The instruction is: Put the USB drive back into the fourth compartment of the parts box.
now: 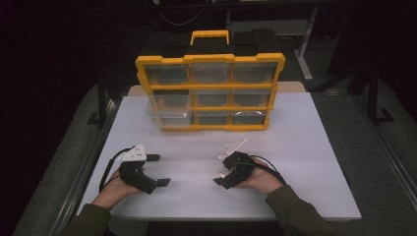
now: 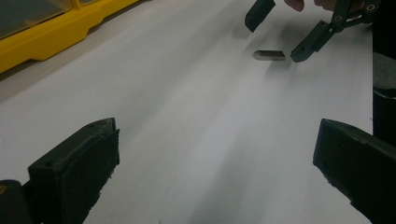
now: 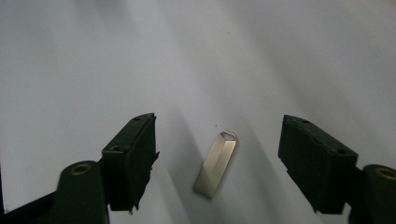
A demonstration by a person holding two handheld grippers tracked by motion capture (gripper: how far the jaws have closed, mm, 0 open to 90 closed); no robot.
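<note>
One metal USB stick (image 3: 215,164); two grippers, left (image 1: 158,170), right (image 3: 218,163); one drawer organizer (image 1: 210,93).

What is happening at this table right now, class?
A person holds a gripper in each hand over a white table. The right gripper straddles a small metal USB stick lying flat, jaws apart and not touching it. The left gripper rests open, away from the stick. A yellow drawer organizer stands at the far side.

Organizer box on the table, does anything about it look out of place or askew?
Yes. On the yellow organizer box, the clear bottom-left drawer sticks out in front of the frame, while the other drawers sit flush. Nothing looks spilled or broken.
</note>
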